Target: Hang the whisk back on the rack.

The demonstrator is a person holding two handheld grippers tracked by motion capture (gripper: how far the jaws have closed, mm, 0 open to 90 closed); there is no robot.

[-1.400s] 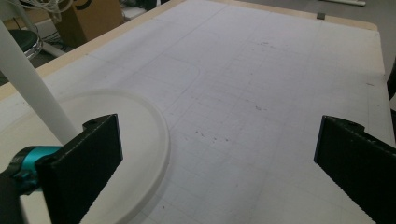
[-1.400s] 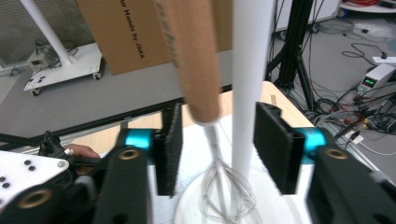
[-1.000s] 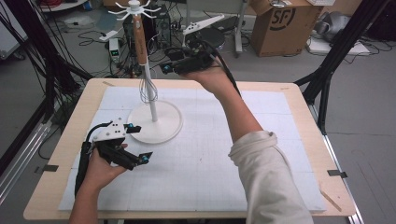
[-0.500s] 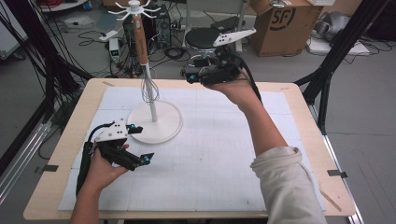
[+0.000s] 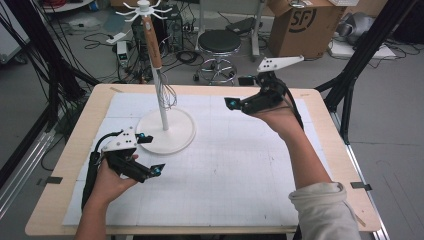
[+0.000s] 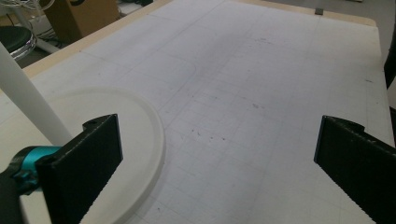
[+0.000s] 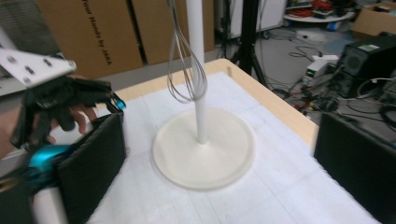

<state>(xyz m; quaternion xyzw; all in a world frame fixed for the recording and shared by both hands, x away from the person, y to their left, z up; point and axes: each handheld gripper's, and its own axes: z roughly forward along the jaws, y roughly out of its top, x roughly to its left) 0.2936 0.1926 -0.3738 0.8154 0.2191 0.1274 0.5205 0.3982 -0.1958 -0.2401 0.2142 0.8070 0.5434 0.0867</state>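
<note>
High view, one table (image 5: 320, 200) covered by a white gridded mat.

Item: whisk (image 5: 167, 92), wooden handle, wire head downward, hanging from the top hooks of a white stand (image 5: 165, 131) at the table's far left; wires just beside the pole. Right gripper view shows the wire loops (image 7: 184, 70) against the pole, above the round base.

Item: right gripper (image 5: 240, 104), raised above the far middle of the table, well apart from the whisk, jaws spread wide and empty, pointing toward the stand.

Item: left gripper (image 5: 147, 155), low over the mat just beside the base rim, jaws spread wide, nothing between them.

Handling note, judged: the step appears to be a reach for the whisk. Close on the wooden handle rather than the springy wires, squarely, then lift upward to clear the hook before drawing away. The left gripper could steady the base, since a sideways pull may tip the stand.
</note>
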